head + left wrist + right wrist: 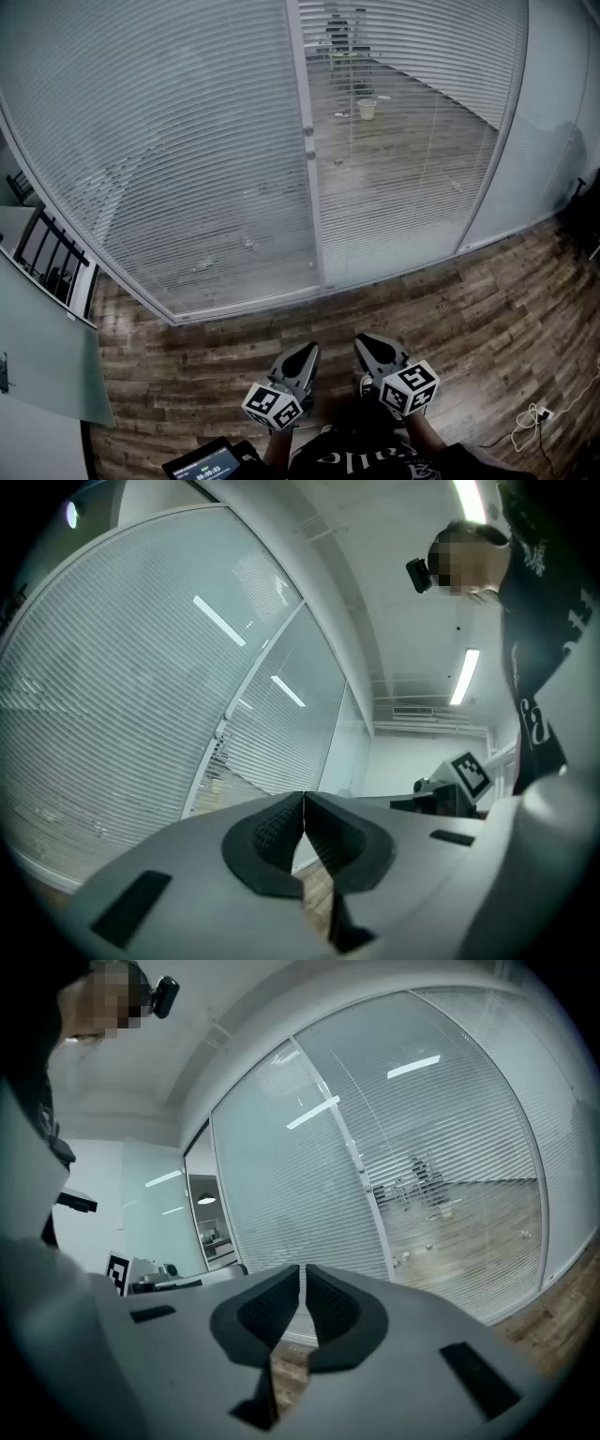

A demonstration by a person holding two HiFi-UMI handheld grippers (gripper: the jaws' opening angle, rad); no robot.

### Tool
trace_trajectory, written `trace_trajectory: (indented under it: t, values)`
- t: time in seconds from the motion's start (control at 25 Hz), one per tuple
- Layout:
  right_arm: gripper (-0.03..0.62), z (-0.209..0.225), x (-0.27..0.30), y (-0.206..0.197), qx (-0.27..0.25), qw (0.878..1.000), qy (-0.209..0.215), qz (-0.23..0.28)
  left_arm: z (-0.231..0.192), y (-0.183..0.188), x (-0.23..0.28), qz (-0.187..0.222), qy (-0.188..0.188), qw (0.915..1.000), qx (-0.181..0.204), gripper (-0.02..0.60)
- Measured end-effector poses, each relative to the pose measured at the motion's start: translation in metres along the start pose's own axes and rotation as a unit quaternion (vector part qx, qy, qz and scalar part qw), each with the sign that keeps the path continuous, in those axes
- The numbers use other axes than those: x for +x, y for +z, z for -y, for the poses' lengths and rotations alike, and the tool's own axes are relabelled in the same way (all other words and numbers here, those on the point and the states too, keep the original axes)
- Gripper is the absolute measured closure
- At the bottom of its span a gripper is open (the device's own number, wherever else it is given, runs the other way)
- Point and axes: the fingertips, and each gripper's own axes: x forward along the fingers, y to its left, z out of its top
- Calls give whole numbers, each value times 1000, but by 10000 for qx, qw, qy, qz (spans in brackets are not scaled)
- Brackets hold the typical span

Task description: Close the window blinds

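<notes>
Head view, L gripper [310, 349], R gripper [362, 341] level, facing blinds [187, 141]

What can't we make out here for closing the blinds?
- Head view: knobs on the window frame, too small to identify.
- Head view: top of the blinds, cut off by the upper edge.
- Head view: screen at bottom left, cut by the edge, print blurred.

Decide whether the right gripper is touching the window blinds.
Apart. The head view shows a strip of wooden floor between the right gripper and the window blinds.
</notes>
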Motion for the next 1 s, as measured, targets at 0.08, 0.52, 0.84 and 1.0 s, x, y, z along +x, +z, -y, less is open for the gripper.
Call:
trace_trajectory:
  t: [0.08, 0.52, 0.84, 1.0]
  values:
    - [560, 18, 11, 8, 9, 10000, 31, 9, -7, 1, 22, 4, 1, 10000, 9, 575]
    - [560, 163, 79, 86, -127, 9985, 532, 32, -55, 20, 188, 231, 393, 9989, 53, 575]
    - [559, 267, 107, 112, 26, 9971, 758, -31, -85, 24, 294, 204, 730, 9954, 595, 575]
    - [560, 290, 120, 116, 191, 9964, 823, -77, -100, 36, 324, 95, 810, 9933, 815, 575]
